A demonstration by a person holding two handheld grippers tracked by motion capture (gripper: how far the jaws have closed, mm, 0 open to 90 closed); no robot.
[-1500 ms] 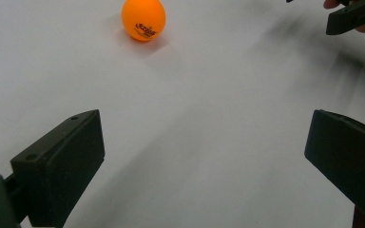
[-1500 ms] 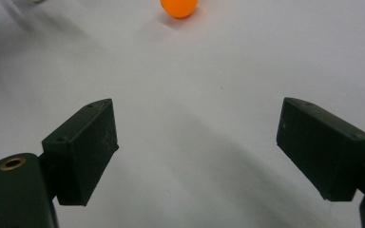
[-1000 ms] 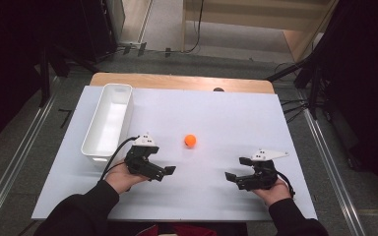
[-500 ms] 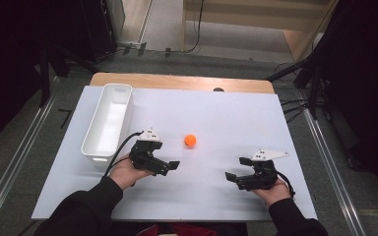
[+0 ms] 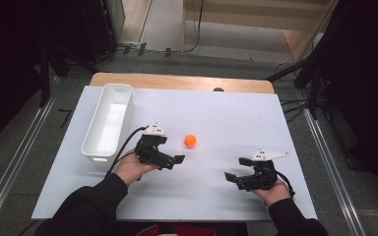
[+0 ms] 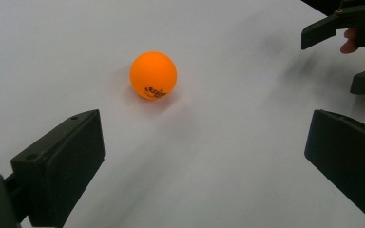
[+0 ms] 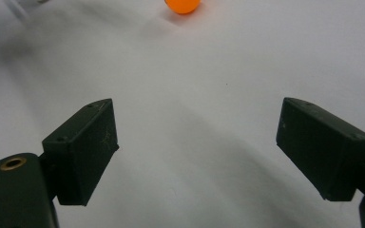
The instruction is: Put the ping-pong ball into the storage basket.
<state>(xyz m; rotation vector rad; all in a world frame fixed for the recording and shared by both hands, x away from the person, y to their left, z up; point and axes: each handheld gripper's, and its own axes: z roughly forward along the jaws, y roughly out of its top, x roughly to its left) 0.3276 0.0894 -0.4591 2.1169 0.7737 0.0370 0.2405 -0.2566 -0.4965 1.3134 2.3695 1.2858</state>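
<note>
An orange ball (image 5: 190, 140) lies on the white table top (image 5: 216, 118), near the middle. My left gripper (image 5: 170, 149) stands open just left of and nearer than the ball, and its jaws point toward it. In the left gripper view the ball (image 6: 153, 75) lies ahead of the wide-open left gripper (image 6: 204, 156), a little left of centre, outside the jaws. My right gripper (image 5: 237, 169) rests open at the front right, well apart from the ball. In the right gripper view the ball (image 7: 183, 4) sits at the top edge, far beyond the empty right gripper (image 7: 197, 147).
A long white bin (image 5: 94, 151) stands empty along the left side of the table, close to my left hand. The other gripper (image 6: 356, 28) shows at the top right of the left gripper view. A wooden edge (image 5: 177, 81) runs along the table's far side.
My left gripper has moved forward and slightly right, closer to the ball. The right gripper and the ball have stayed in place.
</note>
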